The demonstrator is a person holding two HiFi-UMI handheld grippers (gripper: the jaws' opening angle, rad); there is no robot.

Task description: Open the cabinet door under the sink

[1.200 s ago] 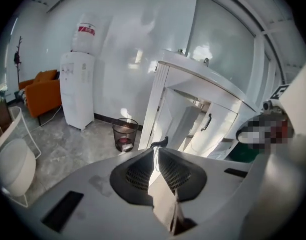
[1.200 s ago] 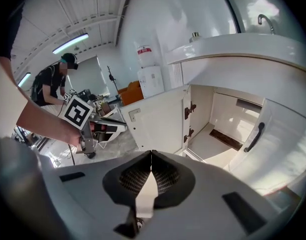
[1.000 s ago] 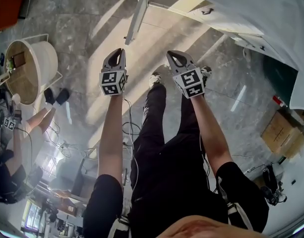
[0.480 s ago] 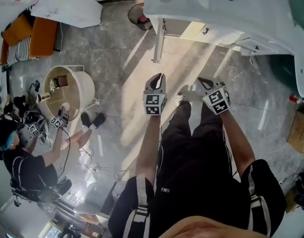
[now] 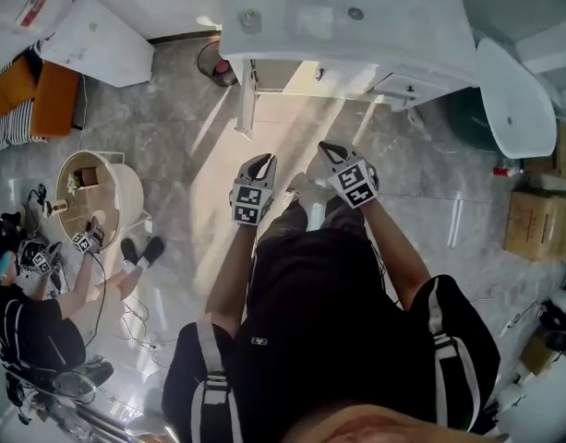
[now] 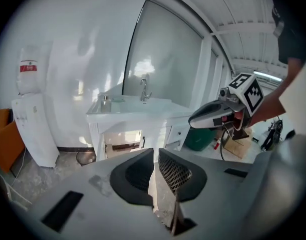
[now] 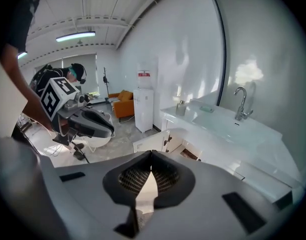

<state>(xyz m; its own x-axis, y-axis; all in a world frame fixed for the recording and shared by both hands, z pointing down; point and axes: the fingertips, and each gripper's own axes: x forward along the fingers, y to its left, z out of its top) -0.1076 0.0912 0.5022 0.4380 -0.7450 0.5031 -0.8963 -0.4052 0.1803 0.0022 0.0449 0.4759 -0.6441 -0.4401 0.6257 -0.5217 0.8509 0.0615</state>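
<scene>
— What sits farthest left?
— A white water dispenser (image 5: 90,28), well apart from me.

— And the cabinet door?
— The cabinet door (image 5: 246,100) under the sink (image 5: 352,17) stands swung out toward me, below the sink's left end, with the opening beside it showing.

— Your left gripper?
— My left gripper (image 5: 262,161) hangs over the floor (image 5: 172,127), near that door but not touching it. It is clenched on nothing.

— The right one?
— My right gripper (image 5: 328,147) is just beside the left, also clenched and empty, and pointed toward the sink. A cardboard box (image 5: 530,224) lies at the far right.
</scene>
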